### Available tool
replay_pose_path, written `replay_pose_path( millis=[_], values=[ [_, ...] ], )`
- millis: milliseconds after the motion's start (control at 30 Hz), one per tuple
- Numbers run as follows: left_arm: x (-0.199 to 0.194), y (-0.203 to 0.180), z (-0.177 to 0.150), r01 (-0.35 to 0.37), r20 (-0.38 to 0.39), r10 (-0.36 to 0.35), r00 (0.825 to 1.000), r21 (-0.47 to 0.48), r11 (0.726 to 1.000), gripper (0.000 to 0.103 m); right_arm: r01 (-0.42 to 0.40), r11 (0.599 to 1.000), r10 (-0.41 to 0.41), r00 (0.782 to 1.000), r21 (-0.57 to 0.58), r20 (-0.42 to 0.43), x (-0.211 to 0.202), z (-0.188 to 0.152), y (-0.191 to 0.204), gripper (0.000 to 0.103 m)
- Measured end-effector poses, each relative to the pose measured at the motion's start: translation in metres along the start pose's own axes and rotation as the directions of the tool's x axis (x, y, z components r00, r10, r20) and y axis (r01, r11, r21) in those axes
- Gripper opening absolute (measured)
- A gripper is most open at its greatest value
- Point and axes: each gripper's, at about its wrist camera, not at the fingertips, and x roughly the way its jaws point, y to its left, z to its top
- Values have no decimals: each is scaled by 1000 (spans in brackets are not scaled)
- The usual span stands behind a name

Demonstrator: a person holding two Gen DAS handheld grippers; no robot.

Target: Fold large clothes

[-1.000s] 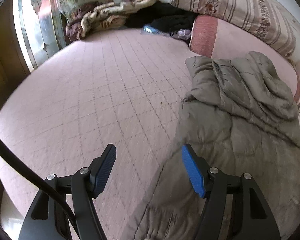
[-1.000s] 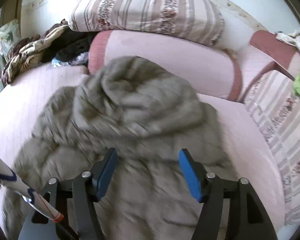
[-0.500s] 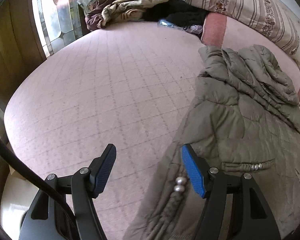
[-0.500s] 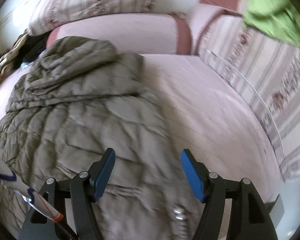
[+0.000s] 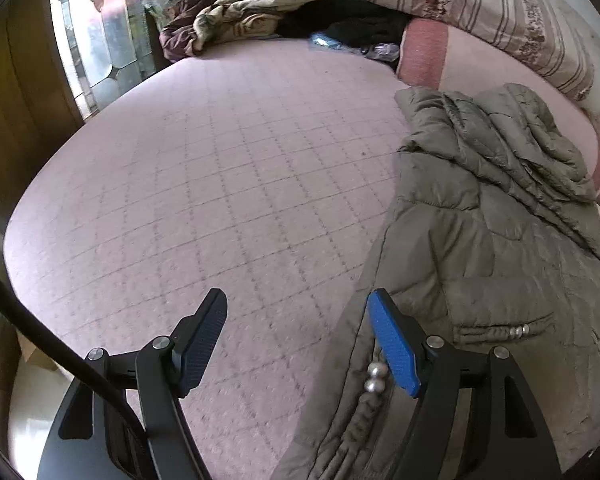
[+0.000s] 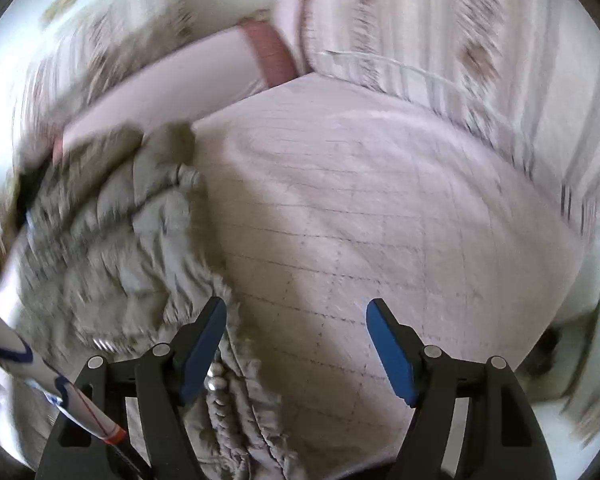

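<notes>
An olive quilted padded coat (image 5: 500,248) lies spread on the pink quilted bed (image 5: 228,200), its hood toward the pillows. In the left wrist view it fills the right side. My left gripper (image 5: 296,344) is open and empty, above the coat's left edge by a braided cord with metal beads (image 5: 374,378). In the right wrist view, which is blurred, the coat (image 6: 112,256) lies at the left. My right gripper (image 6: 292,350) is open and empty above the coat's right edge and bare bedding.
Striped pillows (image 5: 480,12) and a pink bolster (image 5: 460,56) line the head of the bed. A heap of brown and black clothes (image 5: 260,20) lies at the far corner by a stained-glass window (image 5: 96,40). Striped cushions (image 6: 460,48) stand at the right.
The left gripper pulled back toward the coat's lower edge. The right gripper swung right, from over the coat's middle to its right edge, so bare bedding now fills its view. Both stayed open.
</notes>
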Motion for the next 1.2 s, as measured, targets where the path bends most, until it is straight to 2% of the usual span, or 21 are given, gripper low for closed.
replay_pose_path(
  millis=[67,233,333,467,600,833,1200],
  values=[
    [6,1,-2,-4,16,4,1000,15,1000,73,-10,998,9,999,62,31,-6,-1,-13,77],
    [17,13,-10,-50,26,49,998,19,999,73,-119,976,116,993,184,28,-8,-6,-40,78],
    [25,24,-15,-45,-9,45,999,-18,999,73,-176,936,182,983,305,10,-1,-8,-58,78],
    [23,24,-16,-47,8,47,999,-16,999,73,-215,894,233,973,393,3,7,-10,-69,78],
    [25,17,-19,-68,12,68,998,23,997,73,-204,905,222,975,374,-4,7,-10,-60,78],
    [25,18,-21,-67,14,67,998,16,998,73,-174,933,189,982,316,-15,6,-10,-46,78],
    [25,19,-21,-76,10,76,997,10,997,74,-172,934,190,982,314,-25,7,-11,-45,78]
  ],
)
